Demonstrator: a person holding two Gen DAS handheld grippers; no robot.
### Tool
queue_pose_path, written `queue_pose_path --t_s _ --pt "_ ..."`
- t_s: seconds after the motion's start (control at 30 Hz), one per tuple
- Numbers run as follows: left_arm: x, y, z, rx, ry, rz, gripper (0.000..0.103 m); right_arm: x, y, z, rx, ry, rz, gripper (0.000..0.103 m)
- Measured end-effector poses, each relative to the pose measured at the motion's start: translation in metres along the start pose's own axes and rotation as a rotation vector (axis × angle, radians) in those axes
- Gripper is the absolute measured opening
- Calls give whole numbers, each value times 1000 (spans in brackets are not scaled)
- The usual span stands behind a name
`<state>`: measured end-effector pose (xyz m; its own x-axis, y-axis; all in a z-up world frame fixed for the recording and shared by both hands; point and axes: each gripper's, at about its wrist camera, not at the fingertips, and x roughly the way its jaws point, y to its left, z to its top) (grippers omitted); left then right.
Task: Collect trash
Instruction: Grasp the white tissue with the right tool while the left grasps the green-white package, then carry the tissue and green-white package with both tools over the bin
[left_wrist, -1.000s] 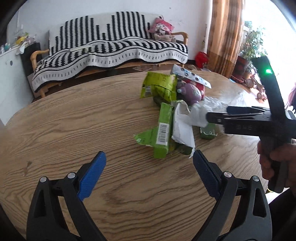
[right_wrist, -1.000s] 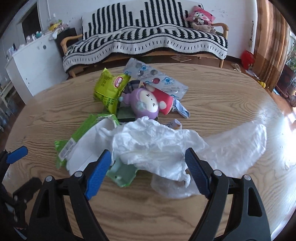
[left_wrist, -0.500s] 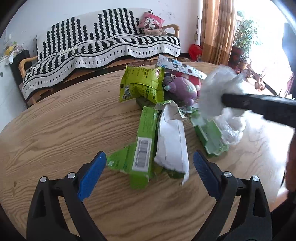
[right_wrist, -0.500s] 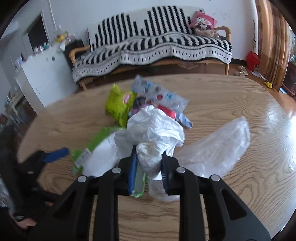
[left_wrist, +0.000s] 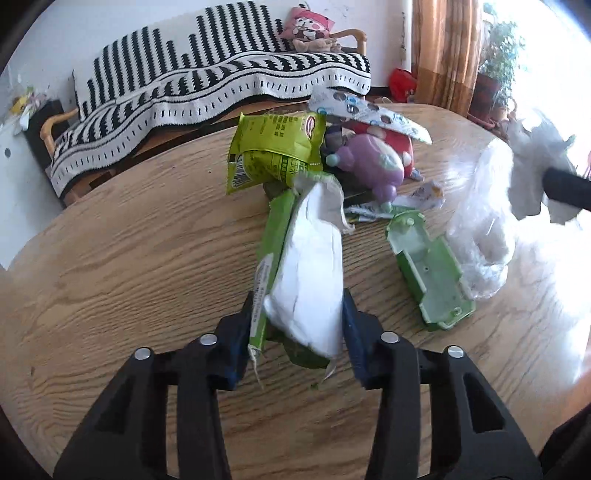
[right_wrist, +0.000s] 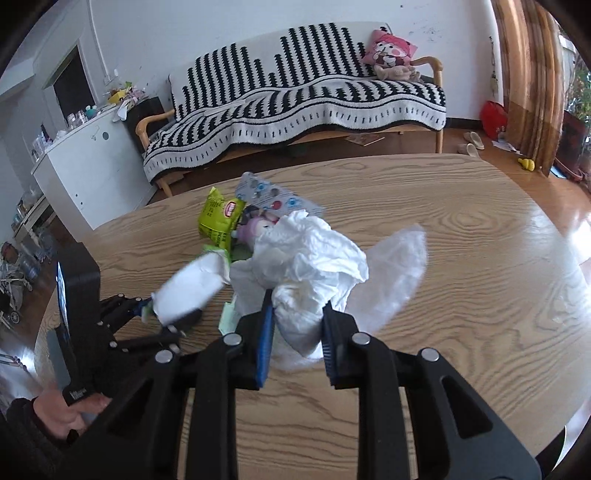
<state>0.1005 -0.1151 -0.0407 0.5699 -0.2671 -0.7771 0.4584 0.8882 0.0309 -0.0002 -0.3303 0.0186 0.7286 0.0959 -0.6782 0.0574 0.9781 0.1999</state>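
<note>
A torn green-and-white packet (left_wrist: 310, 266) lies lengthwise on the wooden table (left_wrist: 129, 258). My left gripper (left_wrist: 297, 314) has its jaws closing on the packet's near end, and both blue pads touch its sides. My right gripper (right_wrist: 297, 328) is shut on a crumpled white tissue (right_wrist: 306, 258) and holds it above the table. In the left wrist view that tissue (left_wrist: 535, 177) hangs at the far right. A clear plastic bag (right_wrist: 391, 266) lies just behind it.
Behind the packet sits a pile: a green snack bag (left_wrist: 277, 151), a purple toy (left_wrist: 369, 166), a blister pack (left_wrist: 369, 110) and an open green plastic case (left_wrist: 428, 273). A person's hand (right_wrist: 74, 410) grips the left tool. A striped sofa stands beyond the table.
My left gripper moved forward over the packet and its jaws came together around it. My right gripper shut on the tissue and lifted it up and to the right, off the pile.
</note>
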Motion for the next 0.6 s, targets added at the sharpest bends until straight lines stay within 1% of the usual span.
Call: queue_pose_path --t_s 0.17,0.23,0.3,0.37,0.47,0.6 --pt "-25 -2 5 -38 -35 21 40 -28 -28 -9 27 -24 -30 23" --pt "-38 -7 8 -40 -62 36 40 -42 -46 -15 45 -32 -53 23" --pt "-54 -17 11 -43 -92 20 40 -54 -62 -20 61 -39 -75 23" --pt "-64 -30 14 -39 -112 2 40 -71 -87 -29 86 -49 -109 23" --pt "-77 -69 16 -5 -138 -55 40 -94 -121 -44 123 -60 -163 23" --pt "-90 -147 18 88 -164 -190 40 -127 -176 -69 185 -69 -260 23"
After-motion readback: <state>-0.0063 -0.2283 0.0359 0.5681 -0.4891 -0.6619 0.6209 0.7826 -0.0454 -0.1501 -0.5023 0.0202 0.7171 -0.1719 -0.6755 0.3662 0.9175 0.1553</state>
